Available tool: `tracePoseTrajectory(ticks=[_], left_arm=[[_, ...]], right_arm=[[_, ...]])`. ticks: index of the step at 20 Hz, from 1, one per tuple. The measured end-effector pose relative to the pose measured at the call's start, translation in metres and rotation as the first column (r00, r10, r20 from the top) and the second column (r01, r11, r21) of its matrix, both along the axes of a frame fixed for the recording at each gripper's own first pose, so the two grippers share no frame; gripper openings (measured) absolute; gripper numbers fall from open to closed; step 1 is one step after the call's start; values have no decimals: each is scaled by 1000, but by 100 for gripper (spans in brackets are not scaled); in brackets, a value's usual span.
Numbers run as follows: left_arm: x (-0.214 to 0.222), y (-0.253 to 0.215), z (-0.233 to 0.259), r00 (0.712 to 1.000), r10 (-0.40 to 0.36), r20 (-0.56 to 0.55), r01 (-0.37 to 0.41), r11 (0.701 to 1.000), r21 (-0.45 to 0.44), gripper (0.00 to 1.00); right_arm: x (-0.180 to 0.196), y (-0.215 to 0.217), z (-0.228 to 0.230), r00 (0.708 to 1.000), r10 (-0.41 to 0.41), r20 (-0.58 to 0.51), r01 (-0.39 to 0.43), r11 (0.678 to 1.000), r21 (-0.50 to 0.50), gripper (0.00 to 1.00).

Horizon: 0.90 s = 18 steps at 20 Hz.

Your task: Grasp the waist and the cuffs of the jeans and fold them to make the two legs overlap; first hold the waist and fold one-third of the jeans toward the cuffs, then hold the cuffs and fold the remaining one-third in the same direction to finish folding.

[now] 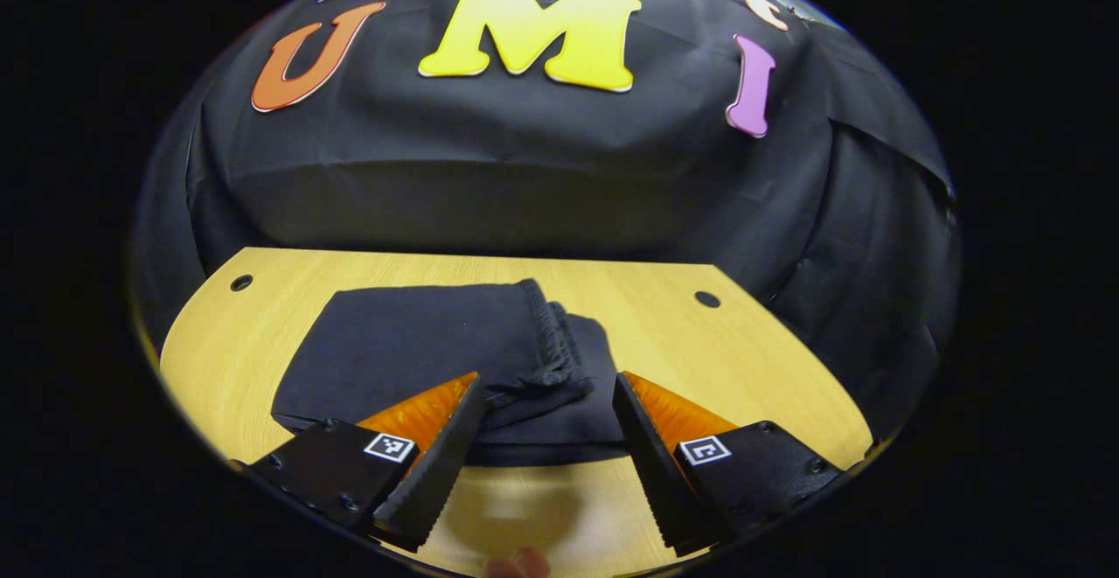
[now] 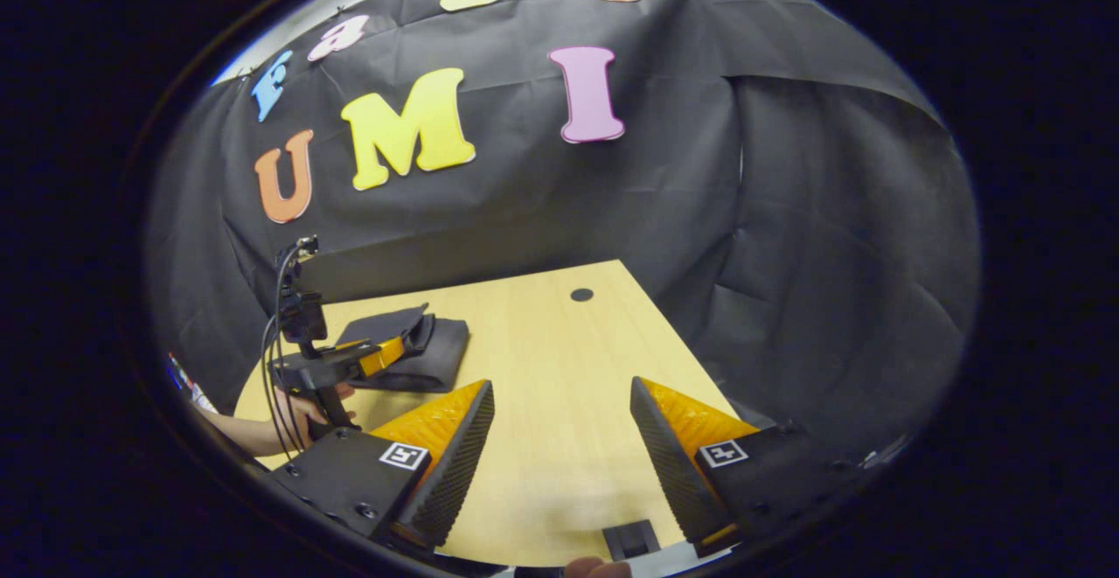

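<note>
The counter (image 1: 699, 342) carries the jeans (image 1: 411, 342), folded into a compact stack at its left side. The left tool (image 1: 546, 438) hovers just near of the stack, jaws wide apart, holding nothing. The right tool (image 2: 559, 447) is wide open and empty over bare counter, well right of the jeans.

We see a pale yellow wooden tabletop (image 1: 743, 342) with a fine straight grain and a smooth, faintly shiny finish that throws a soft glare near its front edge. On it lies a dark, matt cloth bundle, the folded jeans (image 1: 420, 342), with a soft surface and a puckered, gathered band across it. Behind hangs the booth's black cloth wall (image 2: 787, 211), matt and creased. The left gripper (image 1: 549, 438) and the right gripper (image 2: 562, 451) have matt, finely grained bodies that look like plastic, and ridged, rough-toothed fingers (image 1: 437, 464).
</note>
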State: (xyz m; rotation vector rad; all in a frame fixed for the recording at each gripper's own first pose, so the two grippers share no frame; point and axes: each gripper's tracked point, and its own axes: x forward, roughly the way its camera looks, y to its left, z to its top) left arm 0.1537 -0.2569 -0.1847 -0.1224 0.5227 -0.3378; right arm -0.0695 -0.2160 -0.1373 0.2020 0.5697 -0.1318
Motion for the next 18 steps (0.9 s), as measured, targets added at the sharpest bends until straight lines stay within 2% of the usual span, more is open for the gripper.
tracePoseTrajectory(ticks=[4, 5, 7, 9, 10, 12, 13, 14, 15, 18], left_arm=[[-18, 34, 62, 996, 53, 65, -49, 997, -60, 94], [-22, 48, 82, 993, 69, 97, -63, 996, -55, 94], [-25, 80, 122, 979, 114, 170, -108, 993, -43, 94], [-35, 111, 166, 955, 158, 251, -152, 987, -41, 95], [-41, 123, 184, 941, 175, 288, -171, 985, -38, 95], [-48, 148, 216, 911, 207, 357, -210, 977, -31, 95], [-53, 160, 229, 895, 227, 383, -236, 971, -25, 100], [-59, 172, 239, 880, 244, 407, -261, 965, -15, 96], [-63, 181, 246, 870, 257, 420, -280, 960, -8, 96], [-84, 205, 261, 836, 302, 458, -339, 941, -3, 96]], right_arm=[[27, 45, 30, 991, 92, 95, -91, 996, -9, 96], [36, 61, 39, 986, 118, 120, -119, 993, 4, 96], [51, 89, 55, 970, 174, 170, -171, 985, -35, 96], [67, 115, 73, 950, 220, 221, -204, 975, -92, 93], [75, 128, 81, 939, 237, 248, -214, 970, -114, 96], [87, 155, 100, 915, 266, 305, -227, 961, -156, 93], [91, 170, 112, 896, 281, 343, -234, 957, -174, 93], [94, 181, 125, 879, 290, 378, -231, 953, -195, 93], [94, 191, 132, 864, 291, 410, -224, 953, -205, 93], [87, 227, 140, 842, 309, 442, -249, 950, -190, 94]])
